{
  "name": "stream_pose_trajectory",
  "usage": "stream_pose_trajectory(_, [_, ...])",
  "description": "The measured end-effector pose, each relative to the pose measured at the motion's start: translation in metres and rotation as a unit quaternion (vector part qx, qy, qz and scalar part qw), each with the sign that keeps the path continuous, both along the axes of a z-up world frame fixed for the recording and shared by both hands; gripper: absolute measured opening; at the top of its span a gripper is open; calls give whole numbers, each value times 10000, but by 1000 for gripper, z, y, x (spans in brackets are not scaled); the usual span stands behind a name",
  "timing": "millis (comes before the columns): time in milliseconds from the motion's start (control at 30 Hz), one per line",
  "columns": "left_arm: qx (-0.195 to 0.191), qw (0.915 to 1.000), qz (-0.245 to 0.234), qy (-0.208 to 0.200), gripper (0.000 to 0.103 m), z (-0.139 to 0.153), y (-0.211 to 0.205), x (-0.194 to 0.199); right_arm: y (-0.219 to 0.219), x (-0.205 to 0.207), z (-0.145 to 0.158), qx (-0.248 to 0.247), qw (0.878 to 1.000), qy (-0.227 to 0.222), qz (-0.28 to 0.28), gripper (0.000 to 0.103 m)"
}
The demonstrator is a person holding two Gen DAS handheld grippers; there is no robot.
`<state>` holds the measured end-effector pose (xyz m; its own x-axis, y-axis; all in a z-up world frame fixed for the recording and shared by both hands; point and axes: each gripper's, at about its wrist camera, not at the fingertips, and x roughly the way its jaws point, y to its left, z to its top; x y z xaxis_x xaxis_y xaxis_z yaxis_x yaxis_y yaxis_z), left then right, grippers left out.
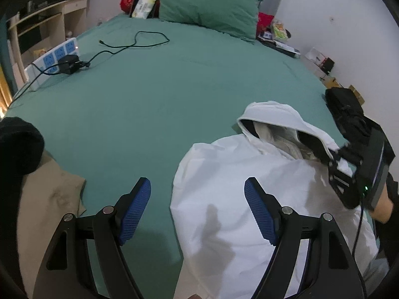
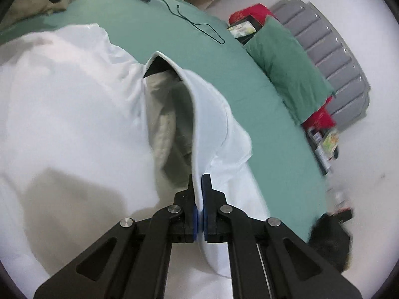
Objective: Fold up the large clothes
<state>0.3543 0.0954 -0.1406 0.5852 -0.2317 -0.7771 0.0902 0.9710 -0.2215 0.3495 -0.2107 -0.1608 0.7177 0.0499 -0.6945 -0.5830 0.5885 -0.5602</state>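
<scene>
A white hooded jacket (image 1: 249,199) lies on a bed covered by a green sheet (image 1: 162,94), filling the lower right of the left wrist frame and the left and centre of the right wrist frame. Its hood (image 2: 212,114) stands open, showing a pale lining.

The right gripper (image 2: 198,182) has its blue-padded fingers (image 2: 206,182) closed on the white rim of the hood, a fold of fabric pinched between them. In the left wrist frame this gripper appears at the right edge, at the hood's opening.

The left gripper (image 1: 197,209) sits at the bottom of its frame with fingers (image 1: 136,209) spread wide, holding nothing; one finger hangs over the sheet, the other over the jacket's body.

A green pillow (image 1: 209,5) lies at the top centre, a black cable (image 1: 134,41) and a power strip (image 1: 53,58) at the upper left, and a tan garment (image 1: 49,199) at the lower left.
</scene>
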Motion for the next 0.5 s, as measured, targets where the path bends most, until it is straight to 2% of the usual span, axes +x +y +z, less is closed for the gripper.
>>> stream_pose_trajectory(33, [1,10000,93,13,80,0,2,1,-4,2,1,233,9996,131,-130,6])
stream_pose_trajectory(133, [-90,9994,310,82,80,-2,11,4,-18,18,9,1047,9916,588,-485,20])
stream_pose_trajectory(167, [-116,9991,381,109,80,-4,14,5,-20,20,10,1191,9886,725,-568,28])
stream_pose_trajectory(200, [-121,9990,413,121,80,-4,16,7,-23,24,13,1311,9853,859,-674,32])
stream_pose_trajectory(267, [-144,9986,490,101,80,-4,20,8,-24,24,18,1389,9830,927,-765,36])
stream_pose_trajectory(333, [-201,9987,461,15,80,0,21,7,-28,21,30,1522,9807,942,-780,45])
stream_pose_trajectory(367, [-205,9989,424,-48,80,2,20,7,-29,20,36,1617,9792,951,-775,53])
stream_pose_trajectory(400, [-195,9990,400,-90,80,3,20,6,-31,16,42,1745,9771,952,-756,59])
stream_pose_trajectory(500, [-140,9993,320,-130,80,5,18,5,-43,10,71,2241,9683,866,-677,68])
